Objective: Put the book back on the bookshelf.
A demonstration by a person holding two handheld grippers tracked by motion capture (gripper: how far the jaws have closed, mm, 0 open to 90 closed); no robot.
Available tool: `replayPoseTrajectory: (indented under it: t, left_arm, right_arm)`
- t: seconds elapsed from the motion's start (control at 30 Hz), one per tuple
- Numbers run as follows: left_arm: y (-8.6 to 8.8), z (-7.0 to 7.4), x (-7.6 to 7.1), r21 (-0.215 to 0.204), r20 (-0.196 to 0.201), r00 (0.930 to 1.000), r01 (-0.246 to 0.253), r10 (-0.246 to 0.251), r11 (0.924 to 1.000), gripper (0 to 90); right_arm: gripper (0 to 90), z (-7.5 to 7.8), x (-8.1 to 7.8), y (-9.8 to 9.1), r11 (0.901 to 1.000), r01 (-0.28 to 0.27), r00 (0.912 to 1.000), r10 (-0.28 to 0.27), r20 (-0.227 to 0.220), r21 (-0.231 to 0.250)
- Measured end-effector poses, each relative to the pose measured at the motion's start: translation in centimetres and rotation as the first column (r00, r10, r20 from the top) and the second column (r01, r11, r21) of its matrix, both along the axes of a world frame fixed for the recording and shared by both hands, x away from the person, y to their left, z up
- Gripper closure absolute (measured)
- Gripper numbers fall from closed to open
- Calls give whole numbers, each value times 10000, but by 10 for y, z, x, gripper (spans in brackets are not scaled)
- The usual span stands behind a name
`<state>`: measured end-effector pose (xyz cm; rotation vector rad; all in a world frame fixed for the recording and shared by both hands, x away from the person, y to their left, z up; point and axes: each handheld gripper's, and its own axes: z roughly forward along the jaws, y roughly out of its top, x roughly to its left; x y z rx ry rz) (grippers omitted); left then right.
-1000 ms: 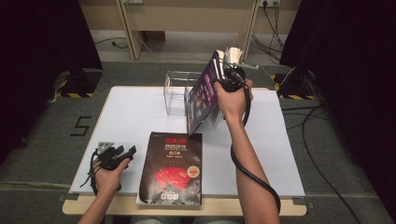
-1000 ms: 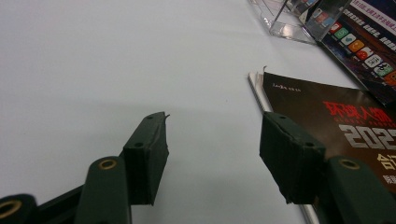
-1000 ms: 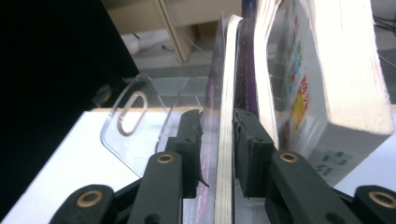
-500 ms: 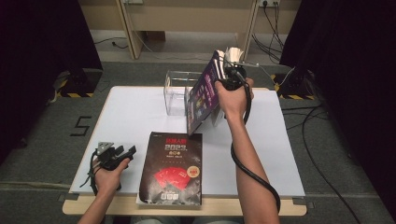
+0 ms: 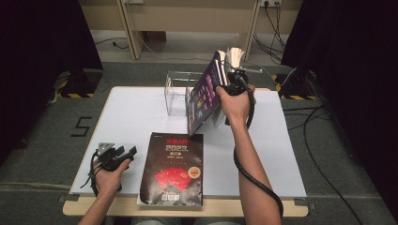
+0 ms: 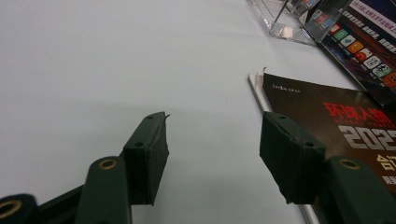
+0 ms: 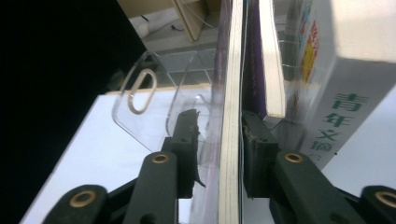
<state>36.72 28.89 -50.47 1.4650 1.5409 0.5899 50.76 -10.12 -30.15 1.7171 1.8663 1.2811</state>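
While raised over the far right of the white surface [image 5: 141, 112], right tongs [image 5: 224, 79] pinching a purple-covered magazine [image 5: 204, 93] by its edge, tilted, just beside the clear acrylic holder [image 5: 178, 91]. Near left, left tongs [image 5: 126, 153] resting low on the surface, spread apart, gripping nothing. Just right of them, lying flat at the near edge, a dark magazine [image 5: 173, 171] with red lettering.
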Motion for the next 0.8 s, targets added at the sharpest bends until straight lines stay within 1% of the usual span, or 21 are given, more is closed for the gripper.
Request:
replayPoseTrajectory:
  t: [0.07, 0.1, 0.13, 0.2, 0.33, 0.4, 0.53, 0.67, 0.8]
  left_arm:
    - [0, 0, 0, -1, -6, 10000, 1, -1, 10000, 409]
    - [0, 0, 0, -27, -13, 10000, -13, 13, 10000, 409]
    - [0, 0, 0, -52, -26, 10000, -20, 20, 10000, 409]
    - [1, 0, 0, -73, -47, 10000, -15, 15, 10000, 409]
    - [0, 0, 0, -45, -18, 10000, 0, 0, 10000, 409]
    - [0, 0, 0, -47, -13, 10000, -6, 6, 10000, 409]
    - [1, 0, 0, -88, -49, 10000, -9, 9, 10000, 409]
    - [1, 0, 0, -101, -56, 10000, -1, 0, 9999, 409]
    - [0, 0, 0, -77, 16, 10000, -7, 7, 10000, 410]
  right_arm:
    - [766, 1, 2, 2, 9997, 109, 9999, -108, 42, -208]
    - [806, 1, 3, 3, 9996, 140, 9999, -141, -13, -247]
    - [819, 2, 4, 3, 9996, 172, 9998, -174, -78, -229]
    - [833, 3, 5, 4, 9986, 257, 9996, -263, -118, -467]
    - [839, 3, 3, 7, 9988, 380, 9992, -383, -86, -306]
    - [840, 3, 3, 9, 9989, 409, 9992, -408, 43, -250]
    - [842, 5, 3, 12, 9990, 345, 9988, -334, 371, -289]
    - [842, 13, 3, 16, 9993, 293, 9972, -276, 688, -249]
    - [842, 23, 5, 19, 9990, 412, 9934, -394, 1073, -154]
